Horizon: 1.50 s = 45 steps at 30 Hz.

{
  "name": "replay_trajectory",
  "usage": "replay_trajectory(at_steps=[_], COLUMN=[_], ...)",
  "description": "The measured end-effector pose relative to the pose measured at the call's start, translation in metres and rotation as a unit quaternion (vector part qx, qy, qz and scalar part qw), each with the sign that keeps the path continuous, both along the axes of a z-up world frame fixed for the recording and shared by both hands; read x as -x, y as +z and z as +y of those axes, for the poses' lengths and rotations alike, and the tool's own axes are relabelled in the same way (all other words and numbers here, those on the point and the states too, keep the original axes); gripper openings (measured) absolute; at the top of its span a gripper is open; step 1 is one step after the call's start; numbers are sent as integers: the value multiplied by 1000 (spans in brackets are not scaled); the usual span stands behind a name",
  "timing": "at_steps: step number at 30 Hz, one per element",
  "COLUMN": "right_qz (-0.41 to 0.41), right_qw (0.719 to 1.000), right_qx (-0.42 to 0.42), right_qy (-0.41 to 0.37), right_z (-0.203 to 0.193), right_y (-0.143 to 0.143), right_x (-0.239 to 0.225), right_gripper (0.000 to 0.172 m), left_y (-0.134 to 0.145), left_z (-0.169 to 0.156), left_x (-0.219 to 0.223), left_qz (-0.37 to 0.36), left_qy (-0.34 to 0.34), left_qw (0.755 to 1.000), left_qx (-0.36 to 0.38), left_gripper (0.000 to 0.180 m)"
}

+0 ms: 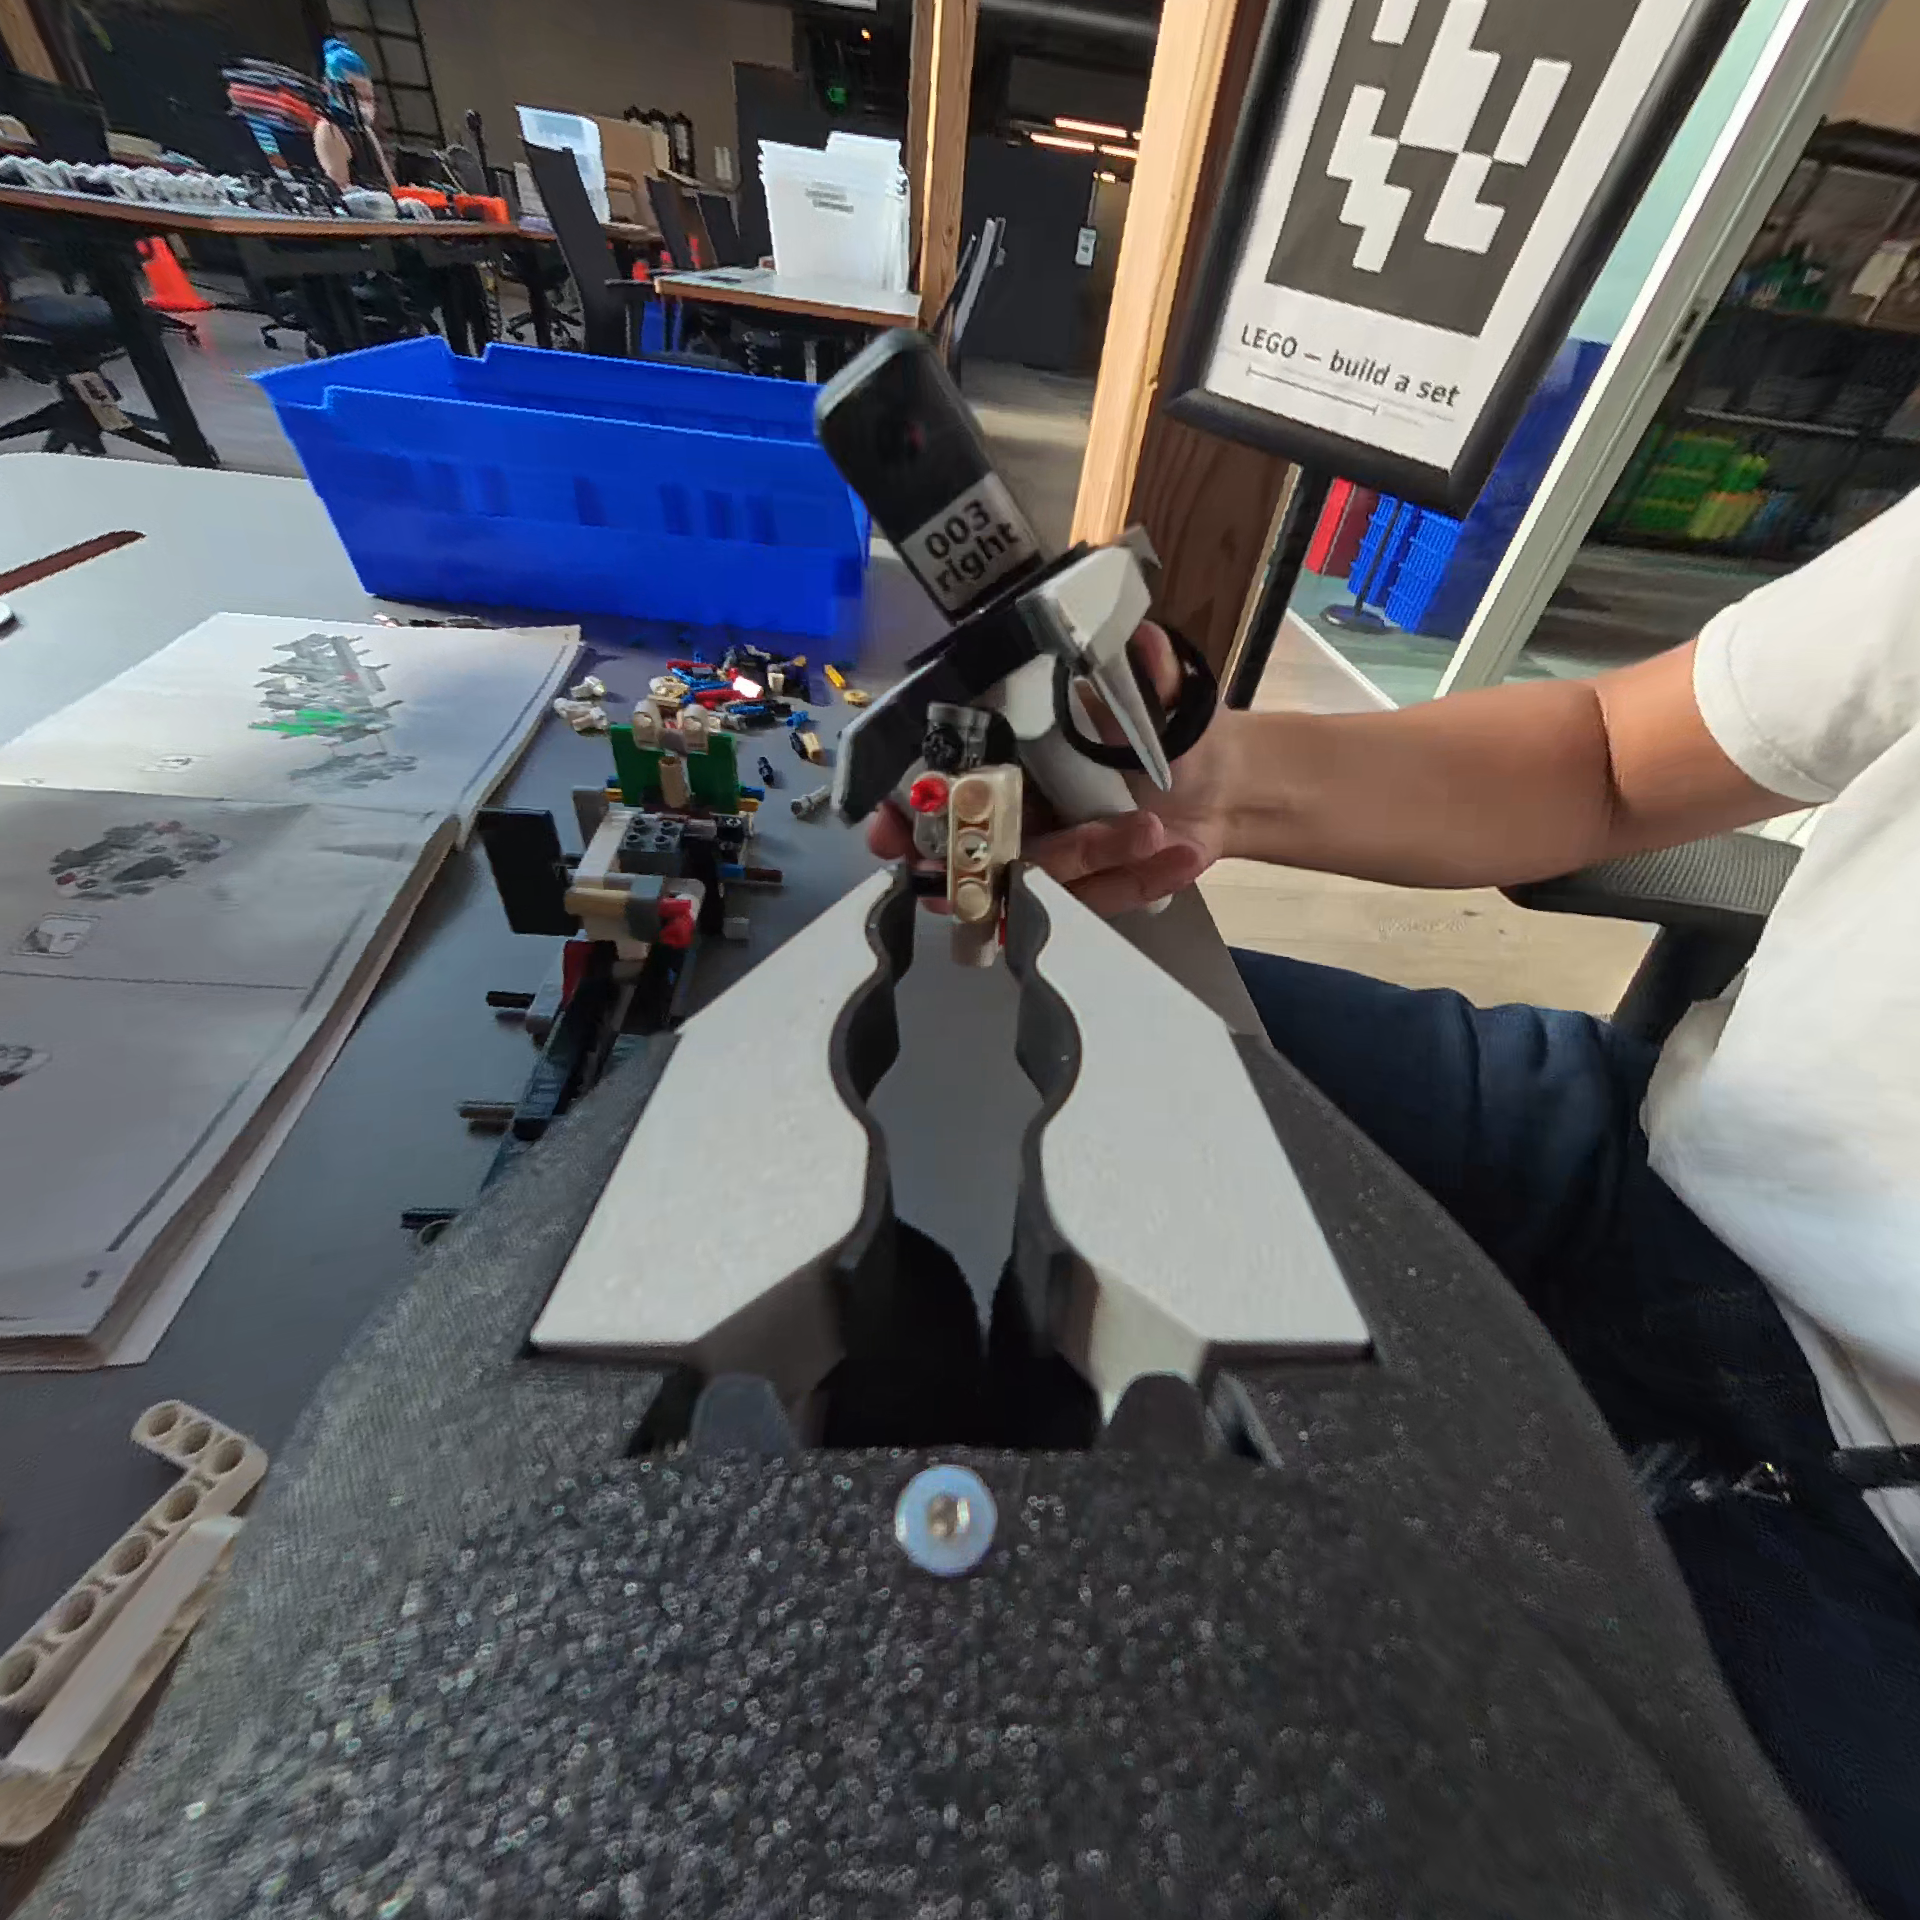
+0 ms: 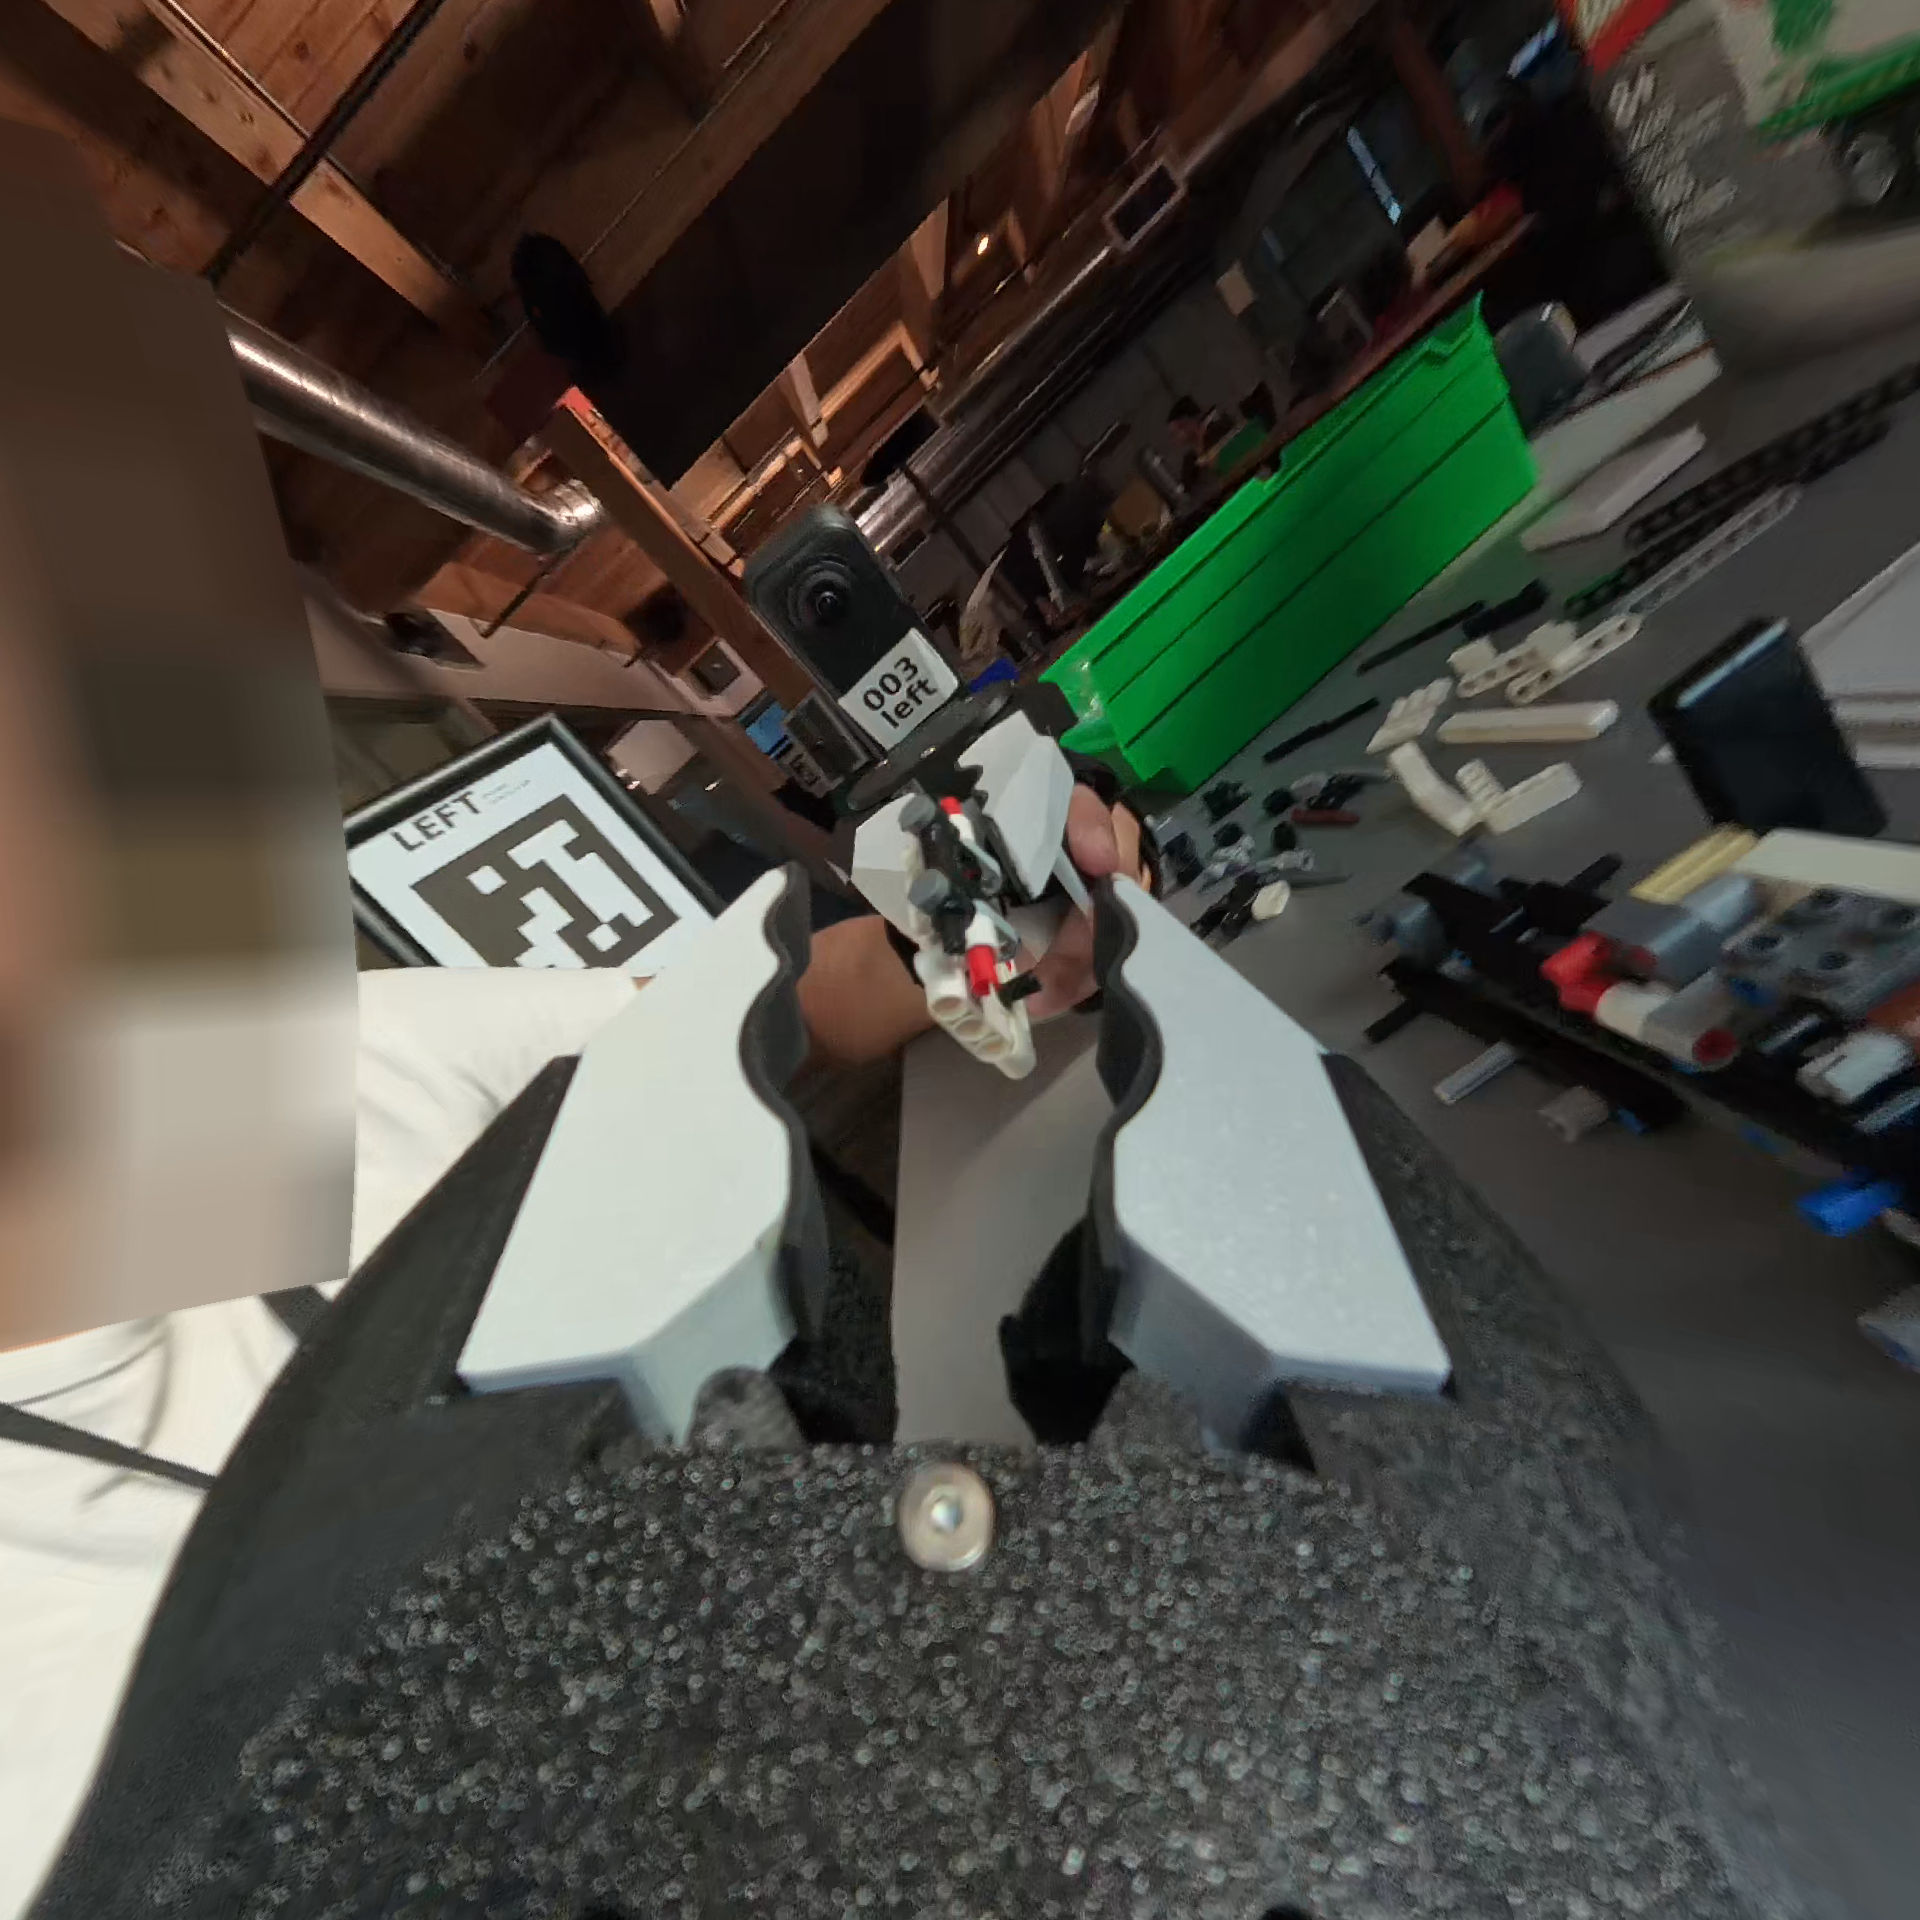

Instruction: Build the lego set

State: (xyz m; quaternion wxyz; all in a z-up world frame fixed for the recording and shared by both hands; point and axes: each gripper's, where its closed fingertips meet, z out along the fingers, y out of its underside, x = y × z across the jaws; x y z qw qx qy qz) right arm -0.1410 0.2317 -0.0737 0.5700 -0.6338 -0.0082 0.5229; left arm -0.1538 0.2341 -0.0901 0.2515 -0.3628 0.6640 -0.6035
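My left gripper [image 1: 961, 888] is shut on a small brick assembly [image 1: 977, 831]: a beige holed beam with red pins and grey and black parts. It holds it up above the dark table [image 1: 312, 1143]. My right gripper [image 2: 951, 888] is open, its pads wide apart on either side of the same assembly [image 2: 971, 966] with a gap on each side. In the left wrist view the right gripper [image 1: 1003, 795] faces me just behind the assembly, a hand around its handle. In the right wrist view the left gripper [image 2: 977, 894] grips the assembly's far end.
A partly built model [image 1: 644, 852] and loose small pieces [image 1: 727, 686] lie ahead on the left. An open booklet [image 1: 208, 831], a blue bin [image 1: 582, 488] and a beige L-shaped beam [image 1: 135, 1507] are near. A green bin [image 2: 1299, 582] and white beams [image 2: 1486, 727] show to the right. Only a small space, under 4 cm, lies between the two pairs of fingers.
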Motion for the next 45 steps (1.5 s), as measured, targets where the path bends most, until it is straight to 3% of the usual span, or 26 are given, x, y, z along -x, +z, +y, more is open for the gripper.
replay_trajectory(at_steps=[4, 7, 10, 12, 14, 16, 18, 20, 24, 27, 33, 34, 37, 45], right_qz=[-141, -213, -267, -359, -484, -573, -590, -585, -608, -631, -696, -701, -688, -599], right_qw=[978, 964, 940, 889, 796, 734, 722, 728, 705, 676, 593, 586, 600, 687], right_qx=[-100, -121, -185, -260, -340, -348, -351, -349, -363, -380, -402, -403, -406, -409], right_qy=[-113, -108, -106, -118, -130, -104, -91, -70, -44, -31, -44, -46, -46, -45], right_z=[-4, -8, -18, -26, -35, -38, -43, -48, -54, -58, -60, -61, -63, -64], right_y=[7, 3, 8, 10, 11, 1, 1, -1, -7, -9, -8, -6, -1, 7], right_x=[-2, 14, 20, 26, 36, 44, 47, 49, 53, 55, 53, 53, 54, 61], right_gripper=[50, 19, 14, 14, 14, 14, 14, 14, 14, 14, 14, 14, 14, 14], left_y=[15, 23, 27, 27, 24, 23, 21, 15, 5, 1, -3, -4, -1, 8], left_z=[4, -4, -15, -24, -33, -38, -45, -49, -57, -63, -61, -59, -59, -65], left_x=[1, 6, 15, 21, 24, 26, 29, 29, 34, 36, 33, 32, 34, 40], left_qz=[-36, -65, -117, -178, -235, -296, -329, -312, -283, -272, -252, -244, -236, -267], left_qy=[19, 17, 2, 10, 29, 62, 65, 49, 3, -15, -16, -17, -26, -30], left_qw=[998, 997, 993, 977, 948, 911, 892, 900, 912, 916, 926, 930, 939, 935], left_qx=[38, 31, -27, -116, -210, -280, -303, -302, -295, -294, -281, -274, -248, -233], left_gripper=[14, 14, 14, 15, 29, 31, 21, 21, 14, 16, 25, 26, 24, 12])
